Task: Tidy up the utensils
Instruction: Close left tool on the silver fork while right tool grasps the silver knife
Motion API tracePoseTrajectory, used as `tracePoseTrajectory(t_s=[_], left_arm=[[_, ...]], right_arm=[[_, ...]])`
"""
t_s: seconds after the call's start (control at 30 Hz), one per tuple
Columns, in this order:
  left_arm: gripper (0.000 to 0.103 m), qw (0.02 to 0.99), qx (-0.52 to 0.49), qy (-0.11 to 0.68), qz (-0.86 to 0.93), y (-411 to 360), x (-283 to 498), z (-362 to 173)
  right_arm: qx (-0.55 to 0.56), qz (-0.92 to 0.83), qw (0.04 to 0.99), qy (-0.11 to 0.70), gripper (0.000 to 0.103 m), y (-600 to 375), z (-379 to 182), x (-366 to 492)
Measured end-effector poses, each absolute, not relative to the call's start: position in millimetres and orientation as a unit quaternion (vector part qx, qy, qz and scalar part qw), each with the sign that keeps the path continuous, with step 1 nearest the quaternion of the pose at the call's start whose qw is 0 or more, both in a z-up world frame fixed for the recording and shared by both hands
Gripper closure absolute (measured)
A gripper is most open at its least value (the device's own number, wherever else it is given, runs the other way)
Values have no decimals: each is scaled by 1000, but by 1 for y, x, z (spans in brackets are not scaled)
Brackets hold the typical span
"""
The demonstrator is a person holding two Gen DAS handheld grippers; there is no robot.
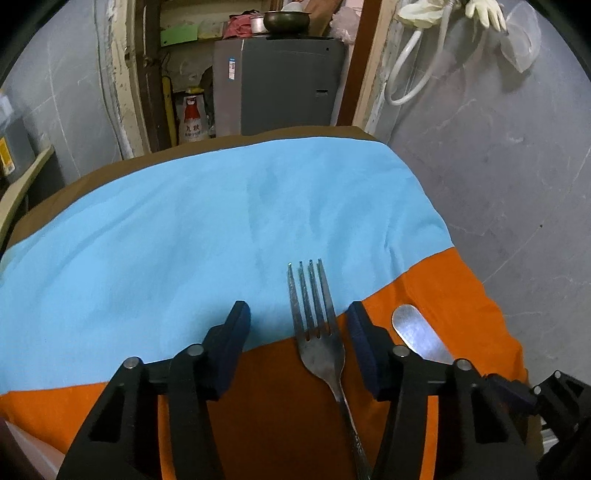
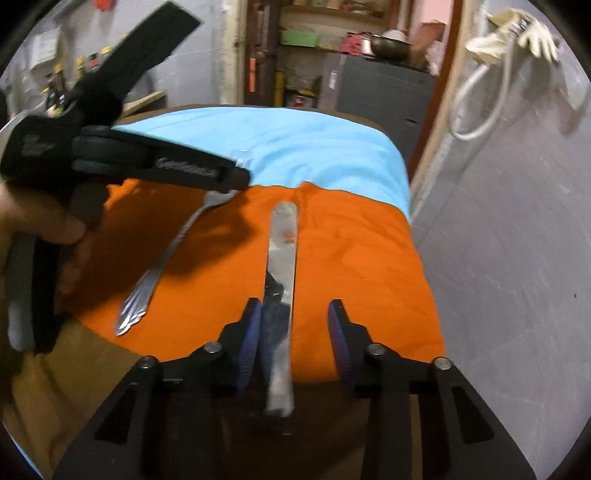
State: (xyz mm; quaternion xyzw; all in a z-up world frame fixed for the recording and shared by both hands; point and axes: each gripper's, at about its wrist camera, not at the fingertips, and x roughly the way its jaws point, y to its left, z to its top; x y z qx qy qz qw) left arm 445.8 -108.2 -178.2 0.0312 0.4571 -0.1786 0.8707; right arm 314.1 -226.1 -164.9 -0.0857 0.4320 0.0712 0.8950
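Observation:
A steel fork (image 1: 318, 332) lies on the orange cloth (image 1: 273, 398), tines reaching onto the blue cloth (image 1: 207, 229). My left gripper (image 1: 297, 321) is open above it, a finger on each side of the fork's neck, not touching. A steel knife (image 2: 281, 280) lies on the orange cloth to the fork's right; its rounded tip shows in the left wrist view (image 1: 417, 332). My right gripper (image 2: 295, 321) is open over the knife's handle end, the knife close to the left finger. The left gripper (image 2: 225, 175) and the fork (image 2: 166, 258) show in the right wrist view.
The table ends at a grey wall (image 1: 517, 184) on the right. Beyond the far edge stand a grey cabinet (image 1: 280, 85) and shelves. A hose and gloves (image 1: 443, 22) hang on the wall. A hand (image 2: 44, 229) holds the left gripper.

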Motion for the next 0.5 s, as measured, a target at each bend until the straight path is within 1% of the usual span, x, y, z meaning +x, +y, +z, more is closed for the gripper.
tracePoseTrajectory(t_s=[0.07, 0.23, 0.3, 0.43, 0.5], left_arm=[[55, 871, 43, 456, -178, -113, 447, -180], [56, 873, 87, 450, -170, -127, 447, -185], [58, 874, 89, 447, -168, -127, 445, -187], [80, 875, 92, 443, -172, -127, 443, -187], [81, 874, 97, 443, -175, -127, 441, -187]], right_arm=[[-84, 63, 896, 432, 85, -228, -165, 318], [-76, 57, 897, 432, 86, -231, -164, 324], [-69, 59, 897, 433, 86, -233, -163, 325], [-63, 61, 897, 434, 86, -234, -162, 327], [-61, 62, 896, 434, 86, -233, -161, 326]])
